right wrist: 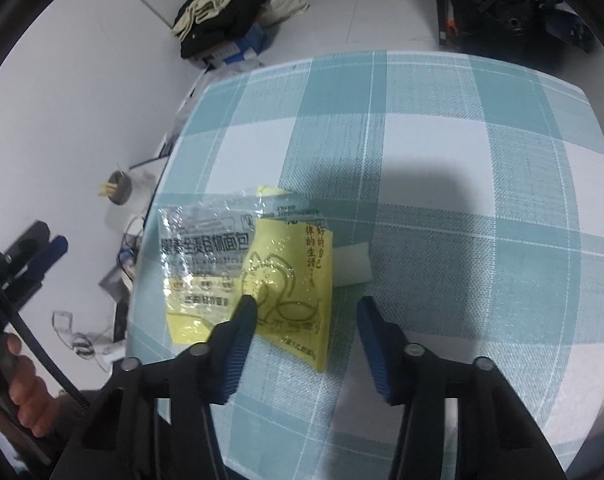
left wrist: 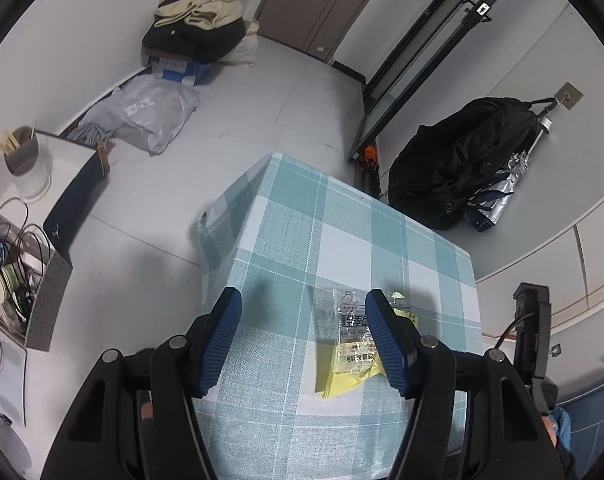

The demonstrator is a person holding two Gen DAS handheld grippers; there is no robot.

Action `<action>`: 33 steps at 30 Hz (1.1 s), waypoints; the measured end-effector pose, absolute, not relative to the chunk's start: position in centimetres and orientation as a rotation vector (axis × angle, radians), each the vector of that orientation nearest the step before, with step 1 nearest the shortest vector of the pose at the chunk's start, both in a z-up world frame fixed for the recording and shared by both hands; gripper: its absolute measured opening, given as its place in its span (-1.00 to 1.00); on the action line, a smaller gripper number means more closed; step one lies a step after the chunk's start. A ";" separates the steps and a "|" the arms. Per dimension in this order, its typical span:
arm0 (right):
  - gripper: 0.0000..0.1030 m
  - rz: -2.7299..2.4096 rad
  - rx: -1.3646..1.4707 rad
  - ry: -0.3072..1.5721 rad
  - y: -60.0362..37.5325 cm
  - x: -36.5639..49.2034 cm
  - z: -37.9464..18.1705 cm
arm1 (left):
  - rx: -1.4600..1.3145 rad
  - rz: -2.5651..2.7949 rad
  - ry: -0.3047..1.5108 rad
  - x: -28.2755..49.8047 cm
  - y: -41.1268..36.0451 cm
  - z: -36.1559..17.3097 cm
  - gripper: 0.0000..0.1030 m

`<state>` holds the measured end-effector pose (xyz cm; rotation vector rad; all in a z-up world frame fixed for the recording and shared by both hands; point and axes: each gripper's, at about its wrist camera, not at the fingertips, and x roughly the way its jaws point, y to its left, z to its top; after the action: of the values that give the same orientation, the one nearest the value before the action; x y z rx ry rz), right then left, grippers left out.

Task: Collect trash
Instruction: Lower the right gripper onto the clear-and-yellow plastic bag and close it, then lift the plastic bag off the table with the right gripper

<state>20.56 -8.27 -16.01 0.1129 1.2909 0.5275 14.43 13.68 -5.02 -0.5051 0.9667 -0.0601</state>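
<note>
Wrapper (left wrist: 351, 344) partly hidden behind left fingers (left wrist: 385, 344)

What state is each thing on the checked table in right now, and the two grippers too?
Clear wrapper: flat on the tablecloth, overlapping the yellow packet.
Yellow packet: lying flat, not lifted.
White slip: flat, partly under the packet.
Right gripper: open, straddling the packet's corner.
Left gripper: open, nothing held.

Teal-and-white checked tablecloth (right wrist: 461, 160), yellow-and-clear wrapper (right wrist: 286, 264) with black print, blue ribbed fingers (right wrist: 236, 360).
</note>
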 end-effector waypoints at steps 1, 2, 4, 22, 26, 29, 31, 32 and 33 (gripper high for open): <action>-0.29 0.527 0.108 1.296 -8.1 20.6 -16.1 | -0.510 -0.061 0.968 14.5 13.7 -5.1 0.17; -0.40 0.527 0.096 1.300 -8.0 20.6 -16.3 | -0.511 -0.060 0.968 14.5 13.8 -5.1 0.17; -0.61 0.520 0.061 1.303 -7.7 20.6 -16.4 | -0.503 -0.055 0.967 14.6 13.8 -5.1 0.17; -0.95 0.507 0.206 1.095 -14.4 20.2 -11.2 | -0.446 -0.045 1.007 15.6 12.6 -6.6 0.17; -0.95 0.452 0.272 1.037 -17.9 20.2 -10.1 | -0.439 -0.097 1.048 16.4 11.0 -7.7 0.17; -0.95 0.424 0.291 1.002 -19.6 20.2 -9.4 | -0.408 -0.155 1.068 17.1 9.2 -8.2 0.17; -0.95 0.412 0.307 0.984 -20.7 20.2 -9.0 | -0.368 -0.183 1.087 17.6 7.7 -8.8 0.17; -0.95 0.404 0.310 0.977 -21.1 20.2 -8.9 | -0.355 -0.196 1.097 17.8 7.2 -9.1 0.17; -0.95 0.398 0.314 0.972 -21.5 20.2 -8.8 | -0.340 -0.207 1.115 18.1 6.5 -9.6 0.17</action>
<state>20.21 -21.52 -8.84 0.3136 0.9722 0.3982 18.06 6.51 -9.61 -0.3401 1.1155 -0.2074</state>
